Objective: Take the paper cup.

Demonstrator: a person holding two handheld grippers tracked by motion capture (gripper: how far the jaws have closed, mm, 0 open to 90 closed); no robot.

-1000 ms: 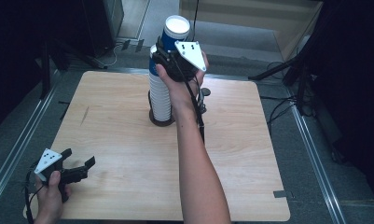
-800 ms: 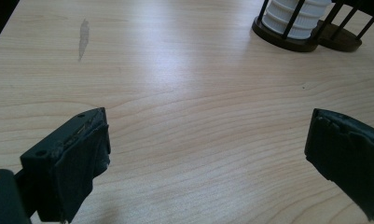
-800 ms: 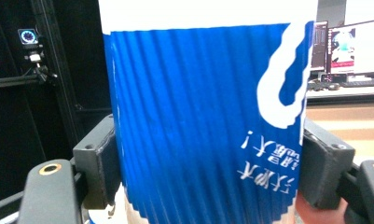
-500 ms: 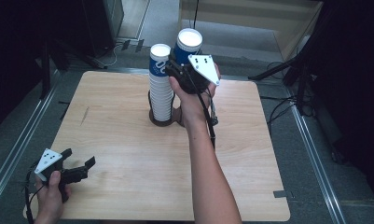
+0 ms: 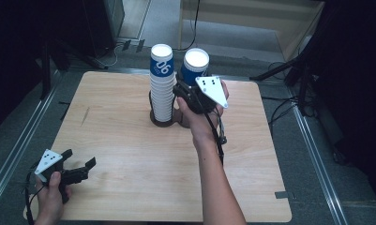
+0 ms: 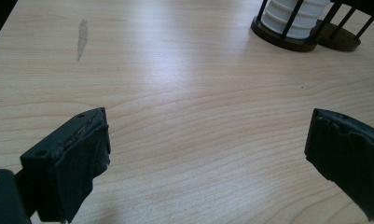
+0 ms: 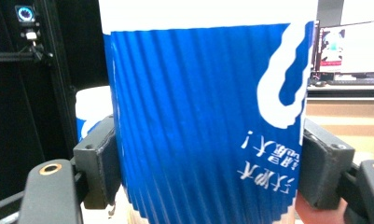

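Cup point(image 7: 203, 121) clamped in right gripper point(image 5: 191, 90) beside stack point(image 5: 161, 84)

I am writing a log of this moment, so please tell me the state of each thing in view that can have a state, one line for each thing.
Right gripper: shut on the blue cup, held above the table.
Blue cup: upside down, clamped between the two jaws, apart from the stack.
Cup stack: upright in its dark holder, nested, upside down.
Holder: standing on the table.
Left gripper: open, holding nothing, low over the table's near left corner.
Table: bare wood, one faint streak.
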